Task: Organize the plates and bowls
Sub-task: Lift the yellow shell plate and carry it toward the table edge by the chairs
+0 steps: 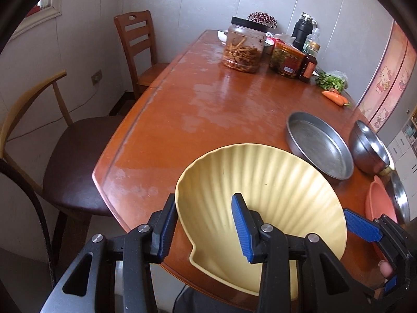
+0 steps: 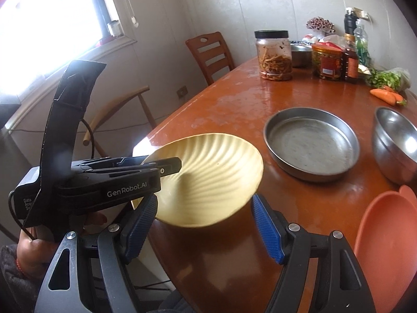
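The left gripper point(image 1: 204, 228) is clamped tight on the near-left rim of the yellow shell-shaped plate point(image 1: 263, 182), holding it tilted above the table's point(image 1: 161, 120) near edge. To its right, the right gripper point(image 2: 206, 228) hangs half open and empty. Carrying step, I judge; next comes lowering the plate onto the round steel pan point(image 2: 311, 143) or the orange plate point(image 2: 388, 237)

Pale yellow ribbed shell plate point(image 1: 263, 182), orange-brown table point(image 1: 198, 104), blue fingers point(image 1: 241, 224)
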Action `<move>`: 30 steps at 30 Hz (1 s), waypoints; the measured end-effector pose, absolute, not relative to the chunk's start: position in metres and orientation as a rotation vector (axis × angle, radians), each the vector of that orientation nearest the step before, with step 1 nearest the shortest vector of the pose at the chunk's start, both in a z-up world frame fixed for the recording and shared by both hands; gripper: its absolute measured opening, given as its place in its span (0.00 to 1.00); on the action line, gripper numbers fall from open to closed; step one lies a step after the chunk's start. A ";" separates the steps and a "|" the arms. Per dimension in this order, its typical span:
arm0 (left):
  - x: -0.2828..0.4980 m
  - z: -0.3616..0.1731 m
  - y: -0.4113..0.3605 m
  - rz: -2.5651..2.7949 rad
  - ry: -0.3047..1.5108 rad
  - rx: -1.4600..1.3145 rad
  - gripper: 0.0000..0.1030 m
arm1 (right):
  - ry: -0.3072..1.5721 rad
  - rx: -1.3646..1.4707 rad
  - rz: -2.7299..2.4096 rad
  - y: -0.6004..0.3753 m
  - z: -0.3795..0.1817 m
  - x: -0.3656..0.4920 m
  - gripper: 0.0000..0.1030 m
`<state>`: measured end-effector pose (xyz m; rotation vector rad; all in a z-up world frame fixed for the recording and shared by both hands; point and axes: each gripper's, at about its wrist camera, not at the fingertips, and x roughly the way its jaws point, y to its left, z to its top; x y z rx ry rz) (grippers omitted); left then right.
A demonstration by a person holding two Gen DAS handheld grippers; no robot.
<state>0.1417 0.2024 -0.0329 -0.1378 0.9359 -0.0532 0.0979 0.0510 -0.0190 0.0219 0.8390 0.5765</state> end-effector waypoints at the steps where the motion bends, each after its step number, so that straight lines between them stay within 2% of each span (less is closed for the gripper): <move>1: 0.143 -0.033 0.203 -0.051 0.937 -0.139 0.40 | 0.842 0.020 0.576 0.053 -0.020 0.099 0.74; 16: 0.154 -0.038 0.208 -0.034 0.921 -0.151 0.40 | 0.837 0.000 0.572 0.061 -0.028 0.112 0.74; 30: 0.144 -0.014 0.204 0.021 0.862 -0.148 0.48 | 0.775 0.013 0.556 0.042 -0.009 0.102 0.75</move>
